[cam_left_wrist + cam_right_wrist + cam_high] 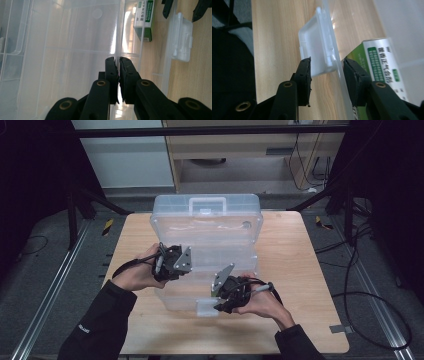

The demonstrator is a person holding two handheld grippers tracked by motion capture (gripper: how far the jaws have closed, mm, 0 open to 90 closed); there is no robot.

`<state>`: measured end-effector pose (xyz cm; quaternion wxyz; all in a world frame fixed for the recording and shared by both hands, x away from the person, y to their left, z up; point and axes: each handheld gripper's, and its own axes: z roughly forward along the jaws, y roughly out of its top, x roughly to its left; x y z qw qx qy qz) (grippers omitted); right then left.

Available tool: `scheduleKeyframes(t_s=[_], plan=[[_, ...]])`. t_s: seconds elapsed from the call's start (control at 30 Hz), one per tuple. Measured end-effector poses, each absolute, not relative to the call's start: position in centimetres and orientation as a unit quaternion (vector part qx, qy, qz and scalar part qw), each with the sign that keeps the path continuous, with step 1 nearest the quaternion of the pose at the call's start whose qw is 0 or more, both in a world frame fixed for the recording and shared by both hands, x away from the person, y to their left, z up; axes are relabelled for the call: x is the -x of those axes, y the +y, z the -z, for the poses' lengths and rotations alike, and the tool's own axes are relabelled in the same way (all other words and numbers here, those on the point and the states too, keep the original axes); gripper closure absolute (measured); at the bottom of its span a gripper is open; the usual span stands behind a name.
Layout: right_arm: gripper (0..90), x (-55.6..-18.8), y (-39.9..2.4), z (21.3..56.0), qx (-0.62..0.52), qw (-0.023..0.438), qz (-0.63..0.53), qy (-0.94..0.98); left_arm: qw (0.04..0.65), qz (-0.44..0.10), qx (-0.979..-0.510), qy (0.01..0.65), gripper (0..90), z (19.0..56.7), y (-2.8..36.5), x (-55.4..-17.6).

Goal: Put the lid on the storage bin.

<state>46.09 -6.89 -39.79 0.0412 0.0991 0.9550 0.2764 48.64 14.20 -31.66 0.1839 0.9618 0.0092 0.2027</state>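
Black tongs of the left hand (pixel 117 75) were seen pressed together on a thin clear wall of the plastic organiser box (pixel 62 50), apparently the edge of its lid or a divider; which of the two could not be told. Right tongs (pixel 327 75) were spread partway around the white latch tab (pixel 317 47) on the box's front rim, pads not pressing on it, one jaw outside the tab and the other inside the wall, against a green-and-white carton (pixel 382 67) lying in the box.

From the high view, the box (pixel 205 220) was placed mid-tabletop, running from the far edge toward the near edge, lid raised and leaning back toward the far edge. Left tongs (pixel 187 261) were held at the box's left side, right tongs (pixel 219 306) at its near rim by the latch, both on the wooden tabletop (pixel 300 285) side nearest the person.

Progress, as judged: the box was already unlatched and opened, and the carton was already inside the near compartment. What was left looked like closing: the lid was to be brought down and the latch tab snapped shut. The right tongs appeared set for the tab, not yet clamped. The opposite reading, an opening just finished, could not be excluded from these pictures.
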Motion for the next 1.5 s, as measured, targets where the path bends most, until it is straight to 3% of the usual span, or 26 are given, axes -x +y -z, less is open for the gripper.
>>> scheduleKeyframes(t_s=[0.3, 0.83, 1.5], plan=[[66.4, -45.3, -9.6, 37.0, -0.123, 0.047, -0.337, 0.932, 0.181, -0.205, -0.962, 0.011, 84.2, 31.7, 14.1, -48.6], [90.0, -45.5, -13.4, 34.3, -0.184, 0.078, -0.425, 0.883, 0.181, -0.206, -0.962, 0.015, 83.6, 31.7, 14.0, -48.6], [90.0, -48.0, -16.6, 32.7, -0.303, 0.165, -0.510, 0.788, 0.180, -0.208, -0.961, 0.016, 83.5, 31.7, 14.0, -48.5]])
